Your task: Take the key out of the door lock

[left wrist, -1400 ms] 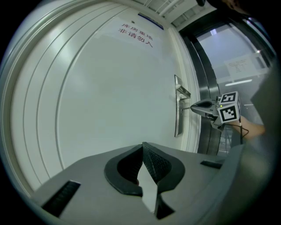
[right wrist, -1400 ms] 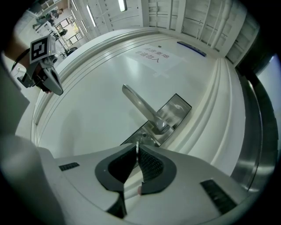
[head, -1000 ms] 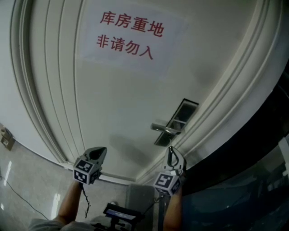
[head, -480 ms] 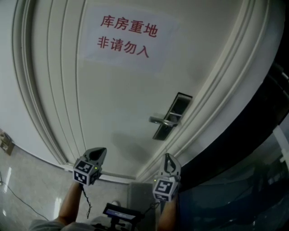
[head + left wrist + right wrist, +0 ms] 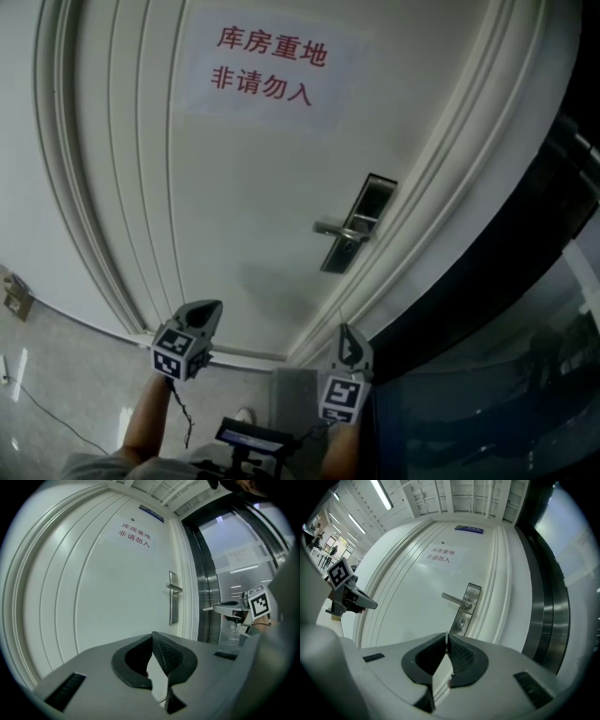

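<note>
1. Over the last second the right gripper (image 5: 344,336) has drawn down and away from the steel lock plate (image 5: 361,220) on the white panelled door (image 5: 253,206). In the head view the gap below the plate is wider than before.
2. Its jaws have stayed pinched almost together. A thin pale sliver sits between the tips, which I take to be the thin pale metal key (image 5: 446,637).
3. That puts the key below the plate, clear of the round keyhole cylinder (image 5: 461,621) at the plate's lower end. Nothing shows sticking out of the cylinder, so the pull looks done.
4. The left gripper (image 5: 211,312) hangs well to the left of the plate and below it. It has hardly shifted, and its jaws are closed on nothing.
5. The sliver is seen edge-on, so its shape cannot be confirmed.
6. In the head view the cylinder is too small and dim to read.
</note>
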`<state>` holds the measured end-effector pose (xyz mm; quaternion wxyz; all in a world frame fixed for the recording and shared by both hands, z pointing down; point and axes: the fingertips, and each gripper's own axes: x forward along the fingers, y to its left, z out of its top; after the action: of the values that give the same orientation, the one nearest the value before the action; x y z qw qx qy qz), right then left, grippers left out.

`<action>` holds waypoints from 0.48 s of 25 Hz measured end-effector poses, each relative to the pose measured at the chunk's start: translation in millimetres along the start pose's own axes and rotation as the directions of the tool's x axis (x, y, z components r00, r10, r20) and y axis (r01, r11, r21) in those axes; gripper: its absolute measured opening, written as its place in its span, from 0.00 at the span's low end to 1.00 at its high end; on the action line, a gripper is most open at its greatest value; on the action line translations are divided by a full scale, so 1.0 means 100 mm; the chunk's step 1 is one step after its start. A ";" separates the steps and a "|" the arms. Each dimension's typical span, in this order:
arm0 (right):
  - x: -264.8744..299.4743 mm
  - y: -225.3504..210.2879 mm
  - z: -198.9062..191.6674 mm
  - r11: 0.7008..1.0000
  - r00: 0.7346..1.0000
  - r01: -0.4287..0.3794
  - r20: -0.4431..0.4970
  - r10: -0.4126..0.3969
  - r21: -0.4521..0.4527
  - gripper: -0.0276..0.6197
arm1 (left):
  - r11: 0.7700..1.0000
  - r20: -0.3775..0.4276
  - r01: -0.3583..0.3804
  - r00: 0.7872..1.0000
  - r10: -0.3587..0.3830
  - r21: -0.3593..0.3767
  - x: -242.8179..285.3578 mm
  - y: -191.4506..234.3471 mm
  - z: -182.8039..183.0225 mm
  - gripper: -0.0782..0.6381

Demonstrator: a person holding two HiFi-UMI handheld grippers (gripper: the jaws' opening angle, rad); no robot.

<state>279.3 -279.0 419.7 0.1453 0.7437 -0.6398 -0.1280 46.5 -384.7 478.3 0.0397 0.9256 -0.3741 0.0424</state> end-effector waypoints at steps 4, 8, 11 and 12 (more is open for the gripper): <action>-0.17 0.08 -0.07 1.000 1.000 -0.004 -0.016 0.004 0.029 0.08 | 1.000 0.008 0.006 1.000 -0.006 0.008 -0.13 -0.06 0.02 0.12; -0.33 0.12 -0.09 0.995 1.000 0.000 -0.019 0.002 0.100 0.08 | 1.000 0.013 0.017 1.000 -0.017 0.022 -0.25 -0.14 0.03 0.12; -0.44 0.17 -0.11 0.988 0.999 -0.017 -0.028 0.022 0.155 0.08 | 0.999 0.012 0.019 1.000 -0.020 0.030 -0.34 -0.19 0.01 0.12; -0.48 0.18 -0.13 0.985 0.999 -0.024 -0.026 0.029 0.169 0.08 | 0.999 0.013 0.019 1.000 -0.020 0.032 -0.37 -0.21 0.01 0.12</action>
<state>260.2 -233.6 438.9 0.0925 0.7466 -0.6560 -0.0608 34.9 -344.5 472.3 0.0227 0.9300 -0.3645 0.0416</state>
